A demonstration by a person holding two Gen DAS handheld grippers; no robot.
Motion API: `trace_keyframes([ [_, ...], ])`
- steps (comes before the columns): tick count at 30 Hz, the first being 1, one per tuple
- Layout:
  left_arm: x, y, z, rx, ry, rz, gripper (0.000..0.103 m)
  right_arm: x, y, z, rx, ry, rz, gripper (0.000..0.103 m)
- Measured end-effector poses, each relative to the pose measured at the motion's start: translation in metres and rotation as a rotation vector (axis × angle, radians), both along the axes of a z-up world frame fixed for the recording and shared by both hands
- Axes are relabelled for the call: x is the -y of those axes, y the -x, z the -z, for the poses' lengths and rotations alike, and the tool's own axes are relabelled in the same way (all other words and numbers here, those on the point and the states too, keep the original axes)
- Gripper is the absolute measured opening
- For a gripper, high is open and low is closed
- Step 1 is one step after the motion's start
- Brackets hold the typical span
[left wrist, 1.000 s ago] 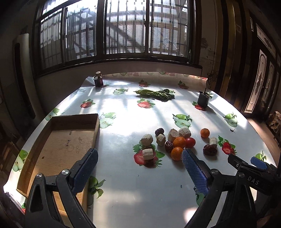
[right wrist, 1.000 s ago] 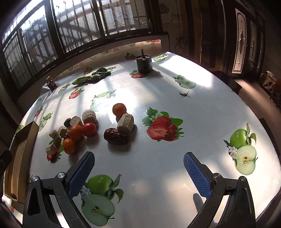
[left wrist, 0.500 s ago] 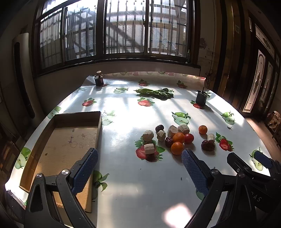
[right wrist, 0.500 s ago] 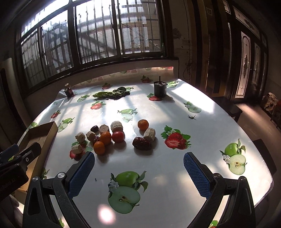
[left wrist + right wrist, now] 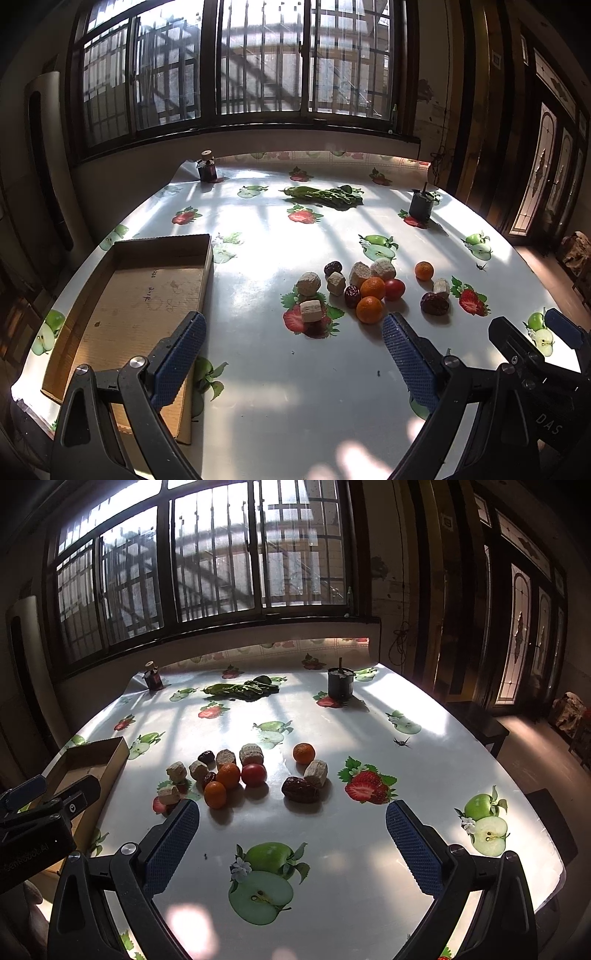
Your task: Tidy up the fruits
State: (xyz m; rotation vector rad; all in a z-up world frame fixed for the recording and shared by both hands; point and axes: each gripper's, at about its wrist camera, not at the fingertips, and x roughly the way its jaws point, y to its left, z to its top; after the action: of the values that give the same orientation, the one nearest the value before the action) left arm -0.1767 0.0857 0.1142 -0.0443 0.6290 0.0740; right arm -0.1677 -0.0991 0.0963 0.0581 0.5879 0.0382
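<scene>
Left wrist view: left gripper (image 5: 291,352) spread wide, nothing between the blue pads (image 5: 179,356), hovering over bare tablecloth (image 5: 280,406) in the lower centre. Plenty of open cloth ahead and to the lower middle; table edge curving off at far right and lower left. Cardboard tray (image 5: 125,295) at left, walls low, floor bare, nothing inside. Fruit cluster right of centre: two oranges (image 5: 370,299) touching, a tomato (image 5: 394,288) just beside them, dark dates (image 5: 352,296) and beige chunks (image 5: 308,283) around. Lone orange (image 5: 423,270) and big date (image 5: 434,303) off to the right. Right gripper's body (image 5: 532,354) visible at lower right edge. Versus 0.5 s ago: cluster and tray larger in frame, camera closer in.

Right wrist view: right gripper (image 5: 291,836) spread wide too, empty, above the printed green apple at lower centre. Wide clear cloth (image 5: 369,849) to the right; table edge dropping off at lower right. Fruit cluster (image 5: 229,775) left of centre, big date (image 5: 300,789) touching a beige chunk (image 5: 316,772) just ahead of the gap. Tray corner (image 5: 110,753) at left edge, contents not visible. Left gripper's body (image 5: 40,812) at left edge. Dark pot (image 5: 340,686) and greens (image 5: 240,691) far back. Versus 0.5 s ago: fruit nearer, view lower.
</scene>
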Motion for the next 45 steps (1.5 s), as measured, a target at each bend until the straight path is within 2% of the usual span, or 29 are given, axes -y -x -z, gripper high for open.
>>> trace_keyframes([
  [6,0.002,-0.005,-0.002,-0.009,-0.009,0.015,0.096,0.0,0.0,0.002,-0.002,-0.002,-0.007,0.102],
  [9,-0.005,-0.008,-0.022,0.025,-0.02,0.025,0.096,0.004,-0.006,-0.008,0.008,0.012,-0.019,0.102],
  [13,-0.018,-0.01,-0.063,0.125,-0.063,0.005,0.097,0.017,-0.014,-0.048,0.083,0.04,-0.023,0.102],
  [17,-0.031,-0.026,-0.101,0.148,-0.06,0.022,0.097,0.027,-0.032,-0.086,0.134,0.062,-0.023,0.102],
  [23,-0.045,-0.052,-0.164,0.238,-0.073,0.001,0.097,0.032,-0.074,-0.148,0.214,0.086,-0.013,0.102],
  [26,-0.046,-0.064,-0.178,0.271,-0.09,-0.021,0.097,0.033,-0.097,-0.178,0.238,0.055,-0.021,0.102],
  [28,-0.045,-0.073,-0.17,0.257,-0.093,-0.025,0.097,0.035,-0.112,-0.184,0.219,0.014,-0.035,0.102],
  [30,-0.044,-0.082,-0.151,0.217,-0.075,-0.019,0.097,0.033,-0.122,-0.173,0.179,-0.013,-0.051,0.102],
  [32,-0.042,-0.092,-0.124,0.156,-0.065,-0.014,0.097,0.03,-0.129,-0.149,0.125,-0.039,-0.072,0.102],
  [39,-0.029,-0.115,-0.015,-0.071,0.0,0.024,0.097,0.03,-0.14,-0.036,-0.128,-0.084,-0.123,0.102],
  [42,-0.025,-0.122,0.023,-0.16,0.021,0.035,0.096,0.034,-0.139,0.001,-0.19,-0.086,-0.127,0.102],
  [45,-0.022,-0.123,0.049,-0.211,0.037,0.054,0.083,0.035,-0.138,0.03,-0.251,-0.07,-0.14,0.096],
])
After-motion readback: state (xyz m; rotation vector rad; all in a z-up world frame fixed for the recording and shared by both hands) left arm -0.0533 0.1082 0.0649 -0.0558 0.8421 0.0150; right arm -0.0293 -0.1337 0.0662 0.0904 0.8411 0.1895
